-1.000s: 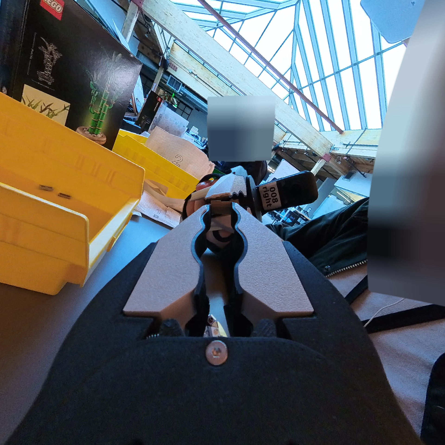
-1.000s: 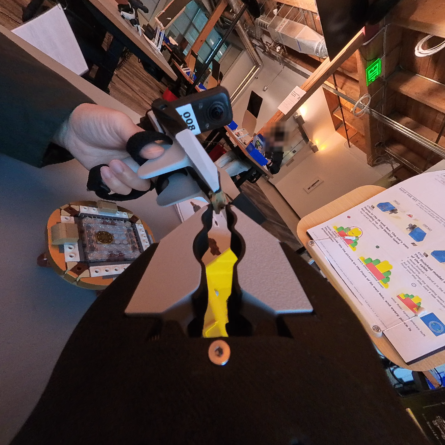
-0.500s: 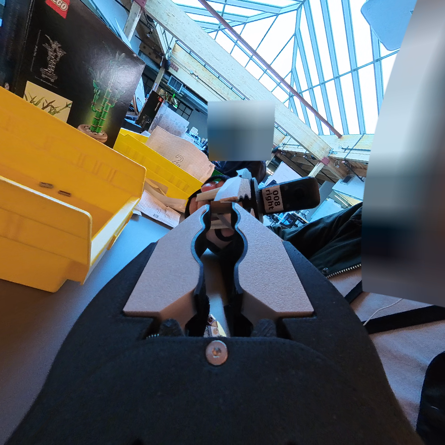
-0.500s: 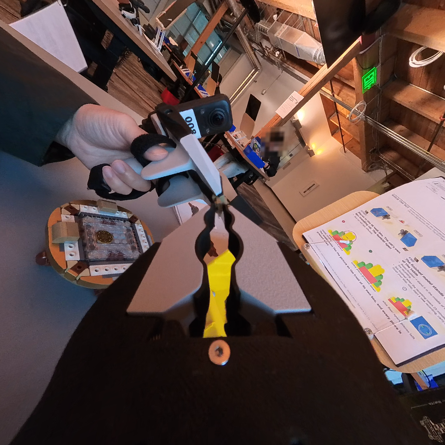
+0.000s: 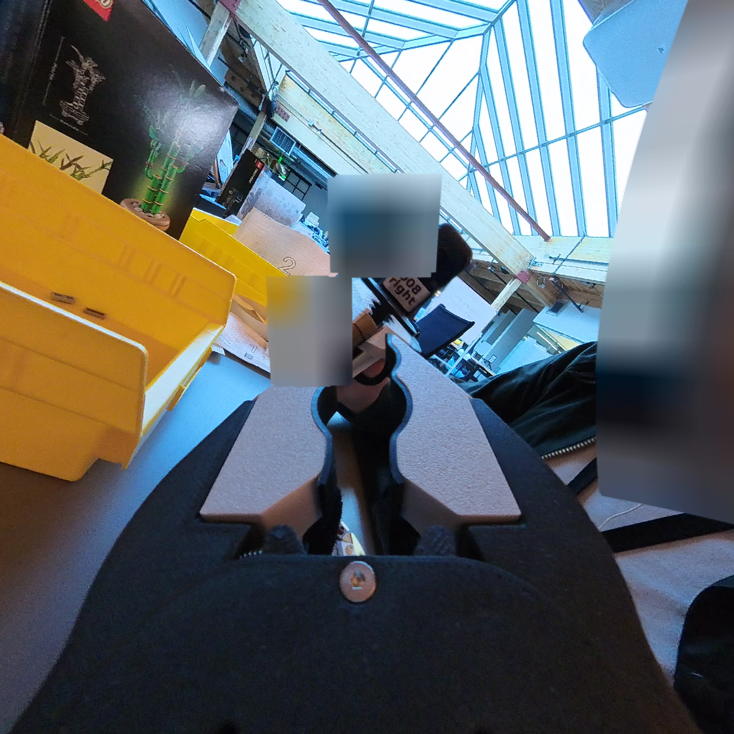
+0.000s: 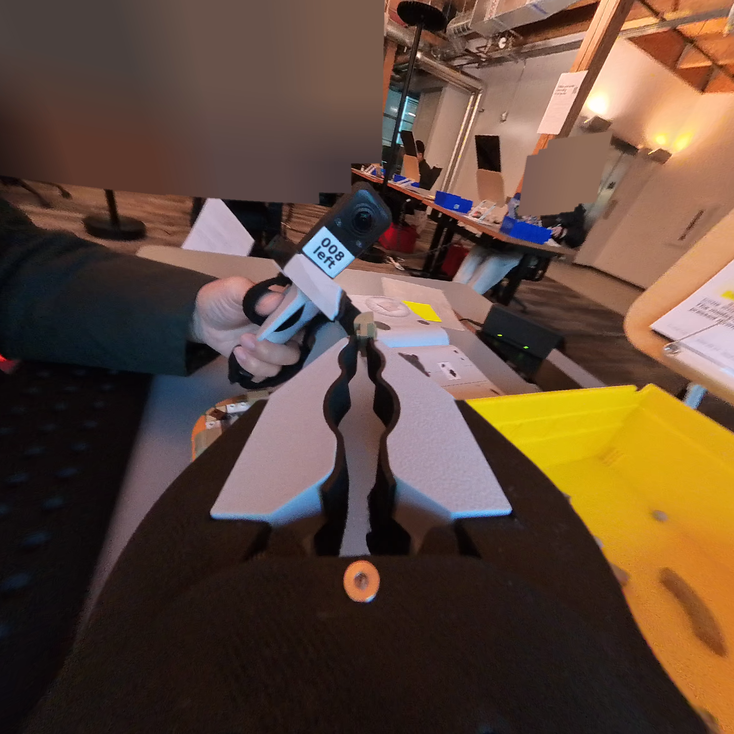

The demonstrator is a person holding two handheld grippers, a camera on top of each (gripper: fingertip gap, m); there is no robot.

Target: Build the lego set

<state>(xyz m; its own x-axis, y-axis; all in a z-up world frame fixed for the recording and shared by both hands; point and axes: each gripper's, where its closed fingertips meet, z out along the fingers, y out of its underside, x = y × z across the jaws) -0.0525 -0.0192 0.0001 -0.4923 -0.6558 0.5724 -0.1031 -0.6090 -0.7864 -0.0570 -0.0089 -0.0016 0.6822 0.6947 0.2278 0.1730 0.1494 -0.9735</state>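
Yellow plastic is at the far left of your left wrist view: an open bin (image 5: 99, 317) stands on the grey table (image 5: 59, 516), with the black set box (image 5: 111, 99) upright behind it and a second yellow bin (image 5: 214, 242) more to the right. Your left claw (image 5: 369, 343) has only a narrow gap between its fingers, but a blurred patch covers one tip, so I cannot tell if it grips something. In the right wrist view, your left hand (image 6: 234, 321) comes in from the left side and holds that claw tilted down toward the middle. Below it, the round brown and white lego base (image 6: 214, 417) lies on the table, half hidden behind your right claw (image 6: 359, 345). This claw is almost fully closed and pinches a small tan lego piece (image 6: 364, 330) at its very tips, in the air above the table, just beside the left claw's tips. Behind the piece an open instruction booklet (image 6: 441, 361) lies flat. At the right stands another yellow bin (image 6: 595, 456).
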